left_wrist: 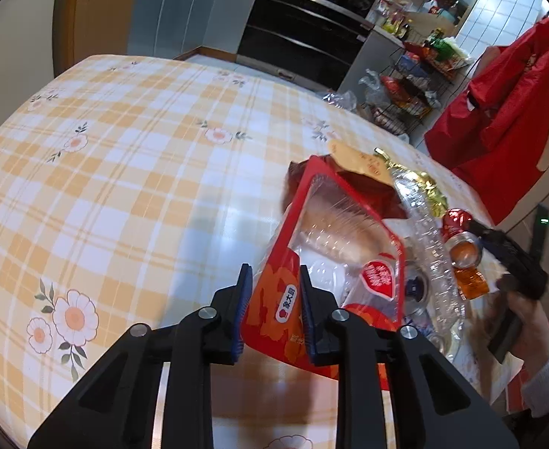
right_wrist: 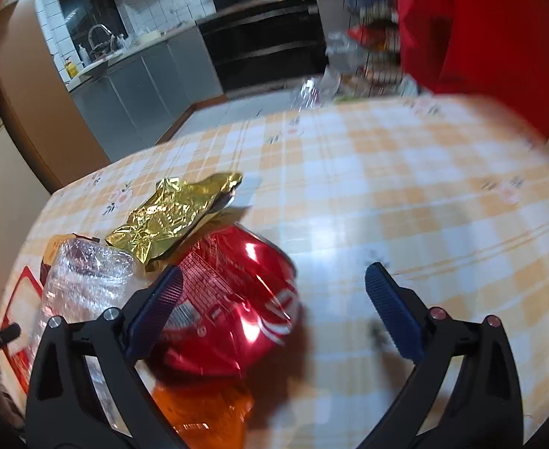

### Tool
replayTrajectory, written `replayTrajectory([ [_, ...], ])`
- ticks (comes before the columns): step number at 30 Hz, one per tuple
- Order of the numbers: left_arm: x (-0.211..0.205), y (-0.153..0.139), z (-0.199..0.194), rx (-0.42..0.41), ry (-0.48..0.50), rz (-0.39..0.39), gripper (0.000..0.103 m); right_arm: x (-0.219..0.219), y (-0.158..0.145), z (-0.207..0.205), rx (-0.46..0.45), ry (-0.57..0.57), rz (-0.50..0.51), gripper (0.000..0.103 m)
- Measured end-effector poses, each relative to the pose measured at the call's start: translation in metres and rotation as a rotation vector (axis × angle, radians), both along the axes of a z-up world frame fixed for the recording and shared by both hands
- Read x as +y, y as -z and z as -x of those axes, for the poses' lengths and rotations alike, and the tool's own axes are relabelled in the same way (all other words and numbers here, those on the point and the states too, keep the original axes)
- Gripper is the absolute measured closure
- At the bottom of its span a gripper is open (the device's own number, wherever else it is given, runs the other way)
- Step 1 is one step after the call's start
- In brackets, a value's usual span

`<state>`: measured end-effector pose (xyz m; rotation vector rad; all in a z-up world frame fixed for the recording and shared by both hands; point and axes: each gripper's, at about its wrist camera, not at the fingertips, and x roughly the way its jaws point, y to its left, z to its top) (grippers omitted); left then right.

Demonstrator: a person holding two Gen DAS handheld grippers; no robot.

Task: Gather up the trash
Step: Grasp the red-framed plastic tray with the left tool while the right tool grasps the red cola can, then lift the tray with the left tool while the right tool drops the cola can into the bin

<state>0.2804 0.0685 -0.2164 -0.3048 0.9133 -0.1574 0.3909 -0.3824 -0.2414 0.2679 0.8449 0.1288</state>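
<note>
My left gripper (left_wrist: 274, 312) is shut on the lower edge of a red-orange snack bag (left_wrist: 334, 224) with a clear window, which lies tilted on the checked tablecloth (left_wrist: 125, 187). Beside the bag lie a crushed clear bottle (left_wrist: 424, 232), a gold foil wrapper (left_wrist: 420, 183), a crushed red can (left_wrist: 457, 220) and an orange wrapper (left_wrist: 471, 282). My right gripper (right_wrist: 274, 271) stands wide open over the red can (right_wrist: 237, 299), its left pad beside the can and its right pad well clear of it. The gold foil wrapper (right_wrist: 177, 217), clear bottle (right_wrist: 83, 277) and orange wrapper (right_wrist: 203, 408) surround the can.
A red bag (left_wrist: 506, 112) hangs past the table's far right edge. A wire rack (left_wrist: 413, 82) full of packets stands behind it, next to a black oven (left_wrist: 304, 26). A person's hand (left_wrist: 525, 318) holds the right gripper.
</note>
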Motion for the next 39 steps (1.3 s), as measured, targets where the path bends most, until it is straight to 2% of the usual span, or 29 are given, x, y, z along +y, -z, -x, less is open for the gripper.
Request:
replayTrajectory([
  [1, 0.001, -0.002, 0.000, -0.002, 0.001, 0.011, 0.081, 0.002, 0.004, -0.004, 0.026, -0.009, -0.009, 0.017],
  [3, 0.001, -0.004, 0.001, -0.005, 0.003, 0.015, 0.081, 0.004, 0.009, -0.010, 0.066, -0.040, -0.048, 0.023],
  [5, -0.001, -0.008, 0.004, -0.012, 0.004, 0.010, 0.081, 0.002, 0.010, -0.010, 0.070, -0.045, -0.088, 0.033],
  [6, -0.001, -0.011, 0.006, -0.013, 0.006, 0.017, 0.081, 0.001, 0.010, -0.009, 0.073, -0.047, -0.107, 0.045],
  [9, -0.001, -0.022, 0.014, -0.029, 0.005, 0.043, 0.081, -0.005, 0.006, -0.004, 0.062, -0.025, -0.151, 0.057],
  [16, -0.005, -0.045, 0.030, -0.052, 0.017, 0.060, 0.081, -0.013, -0.018, 0.021, -0.030, 0.024, -0.158, 0.057],
  [20, -0.009, -0.060, 0.040, -0.081, 0.031, 0.034, 0.081, -0.004, -0.038, 0.031, -0.082, 0.010, -0.105, 0.057],
  [28, -0.006, -0.085, 0.060, -0.113, 0.014, 0.004, 0.081, 0.012, -0.076, 0.055, -0.164, -0.032, -0.069, 0.057],
  [39, -0.007, -0.118, 0.095, -0.169, 0.020, -0.055, 0.081, 0.023, -0.121, 0.109, -0.254, -0.100, -0.081, 0.057],
])
